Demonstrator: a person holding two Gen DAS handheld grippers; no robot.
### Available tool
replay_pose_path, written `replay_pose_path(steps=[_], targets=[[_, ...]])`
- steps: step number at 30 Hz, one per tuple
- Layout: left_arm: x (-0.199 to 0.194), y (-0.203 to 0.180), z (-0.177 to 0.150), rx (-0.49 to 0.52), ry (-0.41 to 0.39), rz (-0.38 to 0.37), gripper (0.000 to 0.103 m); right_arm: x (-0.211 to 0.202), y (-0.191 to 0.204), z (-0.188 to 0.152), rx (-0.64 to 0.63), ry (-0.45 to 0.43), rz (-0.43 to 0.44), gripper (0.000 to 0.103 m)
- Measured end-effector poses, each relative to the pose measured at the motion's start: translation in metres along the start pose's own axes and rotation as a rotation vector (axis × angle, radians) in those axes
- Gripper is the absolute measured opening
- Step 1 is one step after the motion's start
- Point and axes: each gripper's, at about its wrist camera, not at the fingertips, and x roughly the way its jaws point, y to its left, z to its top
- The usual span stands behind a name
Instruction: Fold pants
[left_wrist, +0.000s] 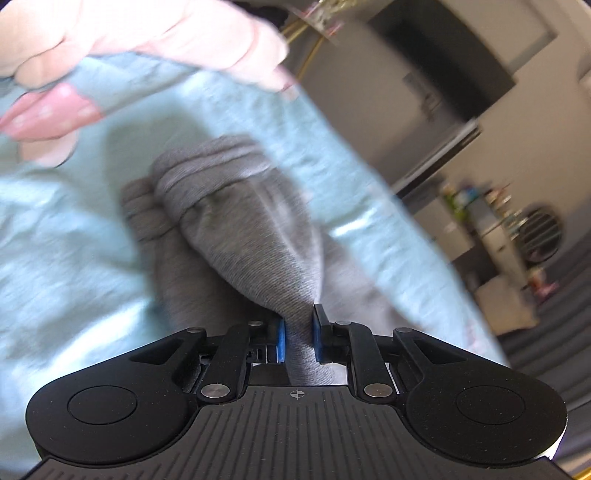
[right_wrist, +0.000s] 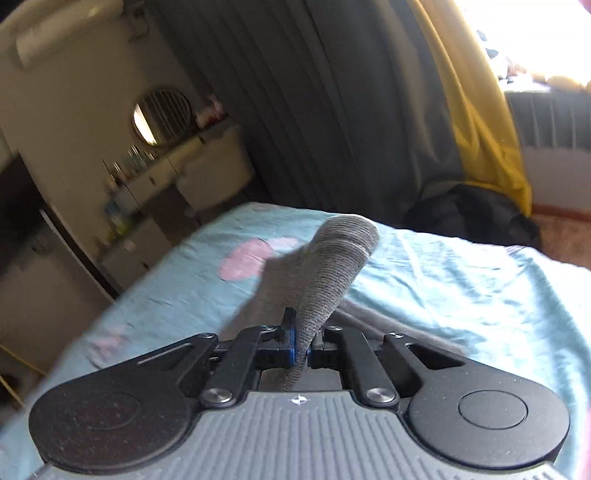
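Observation:
The grey knit pants (left_wrist: 236, 229) hang bunched over a light blue bed sheet (left_wrist: 66, 258). My left gripper (left_wrist: 298, 339) is shut on a fold of the grey pants; the ribbed hem shows beyond the blue pads. In the right wrist view my right gripper (right_wrist: 302, 350) is shut on another part of the grey pants (right_wrist: 332, 266), which stands up as a rolled flap above the jaws. The rest of the pants trails down behind the right gripper, mostly hidden.
The bed (right_wrist: 461, 288) has a light blue sheet with pink shapes (right_wrist: 251, 258). A grey curtain (right_wrist: 332, 110) and a yellow curtain (right_wrist: 480, 122) hang behind it. A dresser with bottles (right_wrist: 147, 173) and a round mirror (right_wrist: 162, 116) stand at the left. Pink fabric (left_wrist: 147, 40) lies at the sheet's far edge.

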Motion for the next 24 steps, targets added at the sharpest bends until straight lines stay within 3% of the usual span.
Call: replay_pose_path(steps=[2, 4, 5, 7, 9, 11, 14, 18, 20, 24], targets=[[0.005, 0.009, -0.006, -0.008, 0.05, 0.045, 0.021, 0.018, -0.005, -0.013, -0.041, 0.094, -0.062, 0.006], [0.004, 0.019, -0.008, -0.052, 0.063, 0.04, 0.034, 0.025, -0.017, -0.022, 0.022, 0.149, -0.063, 0.007], [0.002, 0.022, -0.006, -0.076, 0.05, 0.025, 0.04, 0.023, -0.023, -0.024, 0.065, 0.15, -0.047, 0.012], [-0.003, 0.025, -0.001, -0.099, 0.012, 0.03, 0.062, 0.021, -0.027, -0.023, 0.113, 0.151, -0.027, 0.018], [-0.006, 0.025, 0.004, -0.101, -0.019, 0.045, 0.071, 0.019, -0.028, -0.021, 0.113, 0.158, -0.026, 0.019], [0.0, 0.024, 0.011, -0.092, -0.015, 0.046, 0.073, 0.016, -0.026, -0.018, 0.09, 0.165, -0.045, 0.023], [0.012, 0.027, 0.022, -0.095, -0.022, 0.085, 0.07, -0.001, -0.02, -0.015, 0.049, 0.134, -0.107, 0.031], [0.019, 0.026, 0.032, -0.082, 0.002, 0.083, 0.015, -0.045, 0.001, -0.012, -0.11, 0.004, -0.211, 0.041], [0.012, 0.021, 0.034, -0.029, -0.029, 0.097, 0.012, -0.066, 0.018, -0.011, -0.194, -0.077, -0.199, 0.055], [-0.011, 0.014, 0.03, 0.057, -0.113, 0.111, 0.012, -0.094, 0.07, -0.016, -0.303, -0.164, -0.045, 0.059]])
